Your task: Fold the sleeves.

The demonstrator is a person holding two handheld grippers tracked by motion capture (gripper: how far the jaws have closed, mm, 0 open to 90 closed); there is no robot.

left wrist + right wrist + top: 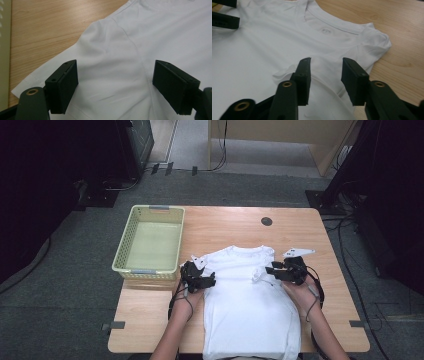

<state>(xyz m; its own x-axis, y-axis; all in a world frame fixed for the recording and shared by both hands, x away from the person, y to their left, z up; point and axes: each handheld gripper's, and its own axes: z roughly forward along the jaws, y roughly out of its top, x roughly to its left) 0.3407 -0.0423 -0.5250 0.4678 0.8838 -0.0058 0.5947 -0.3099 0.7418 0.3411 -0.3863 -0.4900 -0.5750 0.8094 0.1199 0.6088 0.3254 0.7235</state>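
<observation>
High view: white T-shirt between left tongs and right tongs.

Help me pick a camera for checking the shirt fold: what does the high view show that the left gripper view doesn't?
High view alone: the whole table, the person's forearms, the right gripper at the folded-in sleeve, the round hole in the tabletop, and the floor around.
Left gripper view alone: a close look at the left gripper with jaws wide apart over the sleeve seam.
Both: the white T-shirt, the wooden tabletop, and the yellow-green basket, a sliver of which edges the left gripper view.
</observation>
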